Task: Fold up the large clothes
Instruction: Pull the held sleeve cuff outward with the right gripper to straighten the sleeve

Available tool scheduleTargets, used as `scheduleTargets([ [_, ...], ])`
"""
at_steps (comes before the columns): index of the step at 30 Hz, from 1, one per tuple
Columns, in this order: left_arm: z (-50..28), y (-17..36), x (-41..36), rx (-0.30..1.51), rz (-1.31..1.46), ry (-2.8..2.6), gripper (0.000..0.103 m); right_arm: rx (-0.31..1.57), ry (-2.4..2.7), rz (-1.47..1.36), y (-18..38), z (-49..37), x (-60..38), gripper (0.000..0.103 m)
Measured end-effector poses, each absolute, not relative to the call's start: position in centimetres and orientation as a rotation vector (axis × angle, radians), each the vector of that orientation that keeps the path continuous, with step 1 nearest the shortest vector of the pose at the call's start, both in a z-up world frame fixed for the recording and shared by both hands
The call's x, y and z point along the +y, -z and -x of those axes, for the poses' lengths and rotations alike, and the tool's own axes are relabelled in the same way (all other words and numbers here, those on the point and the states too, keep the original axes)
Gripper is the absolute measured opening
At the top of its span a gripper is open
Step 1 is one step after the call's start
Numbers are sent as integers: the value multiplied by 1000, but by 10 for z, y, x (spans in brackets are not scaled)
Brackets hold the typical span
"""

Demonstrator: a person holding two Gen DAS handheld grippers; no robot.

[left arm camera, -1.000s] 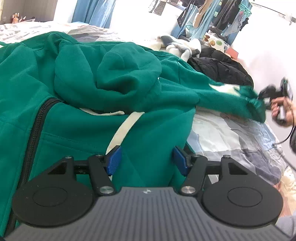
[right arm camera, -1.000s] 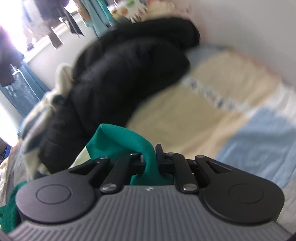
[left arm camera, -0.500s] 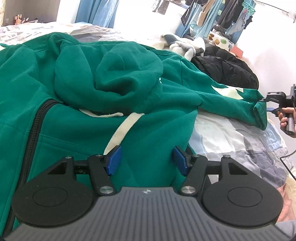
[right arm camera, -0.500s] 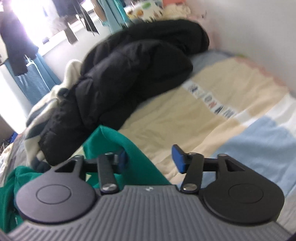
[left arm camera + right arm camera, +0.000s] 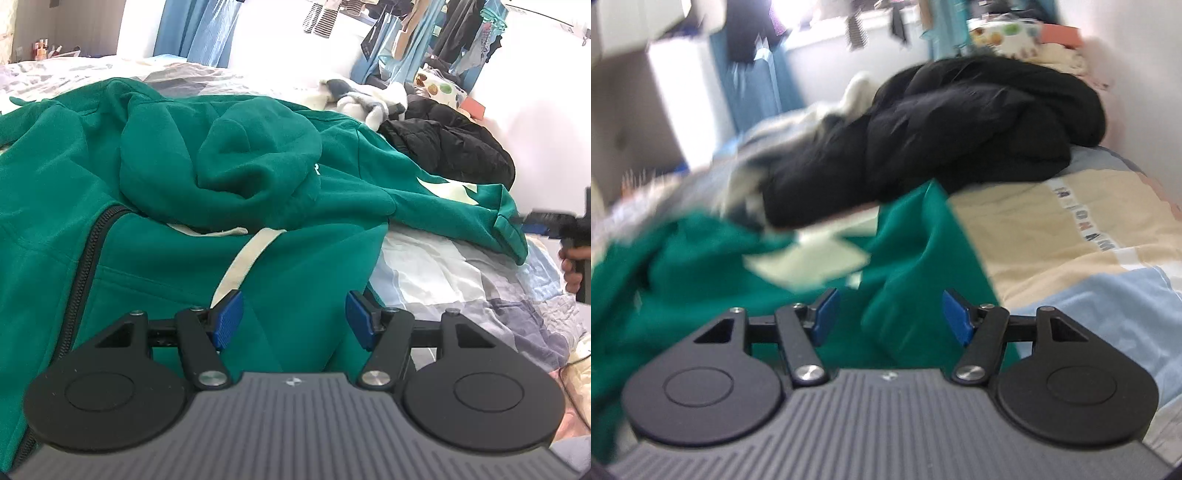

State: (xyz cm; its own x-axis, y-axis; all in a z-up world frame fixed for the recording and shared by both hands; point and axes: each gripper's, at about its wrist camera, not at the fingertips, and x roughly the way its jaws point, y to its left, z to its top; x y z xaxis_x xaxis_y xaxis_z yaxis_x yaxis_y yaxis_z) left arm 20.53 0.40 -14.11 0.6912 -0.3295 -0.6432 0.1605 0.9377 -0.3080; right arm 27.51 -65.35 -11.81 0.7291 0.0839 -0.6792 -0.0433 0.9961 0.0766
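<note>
Green zip hoodie (image 5: 155,177) spread across the bed (image 5: 461,280), filling the frame's left and centre. Left gripper (image 5: 293,319) — jaws apart, fabric beneath, nothing pinched. Right gripper (image 5: 890,315) — jaws opening, sleeve cuff (image 5: 916,258) lying loose between them.

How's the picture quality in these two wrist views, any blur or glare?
Left wrist view: sharp on the green hoodie, with the window blown out white and fisheye bending at the edges. Right wrist view: motion-blurred, worst on the left side; the black jacket is soft.
</note>
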Motion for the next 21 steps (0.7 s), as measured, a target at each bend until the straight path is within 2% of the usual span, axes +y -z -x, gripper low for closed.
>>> scheduleTargets([
  [1,-206,142,4,763,238,278,67,776,-71,-10,127,-277,-648,63],
  [6,-207,147,2,777,224,281,67,852,-76,249,174,-288,-620,63],
  [9,-211,151,2,787,232,282,67,829,-67,343,191,-296,-610,63],
  [11,-212,152,2,789,233,280,67,806,-39,385,195,-301,-603,56],
  [12,-213,153,2,790,231,279,67,796,-25,411,197,-305,-601,44],
  [13,-213,153,2,789,230,278,67,788,-6,433,199,-310,-599,37],
  [17,-212,152,2,787,232,273,67,777,-24,398,194,-317,-596,28],
  [18,-212,152,1,785,232,273,67,773,-33,390,191,-316,-596,20],
  [19,-211,151,1,783,231,271,67,764,-39,376,187,-317,-596,7],
  [20,-210,151,1,782,232,270,67,752,-30,361,182,-316,-596,3],
  [21,-209,150,1,780,234,269,67,733,-8,350,175,-316,-595,3],
])
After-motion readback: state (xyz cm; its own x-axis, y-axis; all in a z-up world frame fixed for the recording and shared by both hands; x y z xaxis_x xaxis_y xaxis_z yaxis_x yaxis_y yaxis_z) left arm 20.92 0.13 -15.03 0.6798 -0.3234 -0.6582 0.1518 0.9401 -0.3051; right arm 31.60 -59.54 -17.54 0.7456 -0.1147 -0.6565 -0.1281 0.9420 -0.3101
